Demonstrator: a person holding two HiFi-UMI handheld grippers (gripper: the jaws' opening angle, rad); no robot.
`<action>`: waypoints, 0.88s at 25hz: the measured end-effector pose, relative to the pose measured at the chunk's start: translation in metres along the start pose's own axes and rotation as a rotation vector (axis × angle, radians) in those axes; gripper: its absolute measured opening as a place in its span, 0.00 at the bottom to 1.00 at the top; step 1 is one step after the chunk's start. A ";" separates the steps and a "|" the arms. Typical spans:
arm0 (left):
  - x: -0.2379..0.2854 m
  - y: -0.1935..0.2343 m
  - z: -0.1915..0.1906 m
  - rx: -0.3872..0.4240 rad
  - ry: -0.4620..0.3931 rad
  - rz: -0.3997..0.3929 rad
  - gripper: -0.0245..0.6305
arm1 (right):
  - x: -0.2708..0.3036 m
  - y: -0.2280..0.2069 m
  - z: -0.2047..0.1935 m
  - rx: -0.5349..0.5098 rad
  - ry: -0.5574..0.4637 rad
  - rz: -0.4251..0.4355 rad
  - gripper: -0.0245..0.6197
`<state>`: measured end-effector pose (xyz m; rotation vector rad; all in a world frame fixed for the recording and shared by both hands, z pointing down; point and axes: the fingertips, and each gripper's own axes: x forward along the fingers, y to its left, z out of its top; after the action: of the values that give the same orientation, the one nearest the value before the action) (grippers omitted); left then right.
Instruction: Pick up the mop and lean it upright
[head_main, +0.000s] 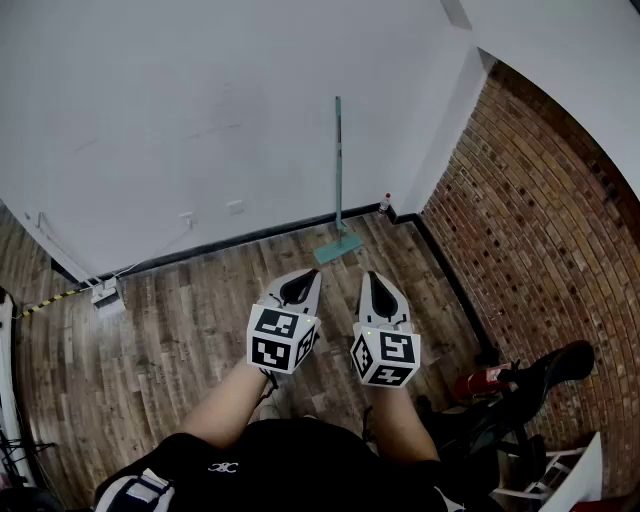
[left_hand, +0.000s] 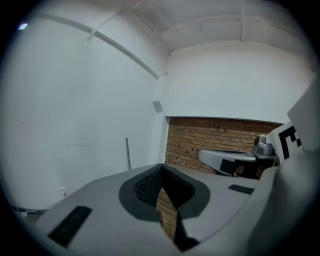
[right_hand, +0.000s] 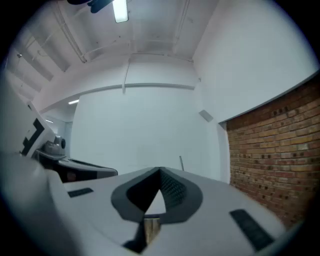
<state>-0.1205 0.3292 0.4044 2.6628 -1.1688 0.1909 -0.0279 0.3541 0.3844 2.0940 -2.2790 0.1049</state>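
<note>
The left gripper (head_main: 311, 273) sat at 7 o'clock, its fingers pressed together on nothing. At 12 o'clock the mop (head_main: 338, 180) leaned upright against the white wall (head_main: 200, 120), its head on the wooden floor (head_main: 190, 310). The right gripper (head_main: 369, 276), at 5 o'clock, had its fingers together too, empty.

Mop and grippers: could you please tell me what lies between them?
Only bare floor lies between the left gripper, the right gripper and the mop; the head view shows it.
</note>
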 end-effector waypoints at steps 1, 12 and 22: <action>-0.002 0.001 0.000 0.002 -0.001 -0.002 0.03 | -0.001 0.003 0.000 -0.002 -0.002 0.001 0.06; -0.021 0.018 -0.004 -0.009 -0.005 -0.020 0.03 | -0.004 0.033 0.001 0.012 -0.024 0.009 0.06; -0.028 0.050 -0.003 -0.027 -0.017 -0.061 0.03 | 0.011 0.059 -0.001 -0.035 -0.007 -0.036 0.06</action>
<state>-0.1758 0.3170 0.4093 2.6776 -1.0854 0.1411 -0.0874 0.3481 0.3855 2.1201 -2.2291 0.0570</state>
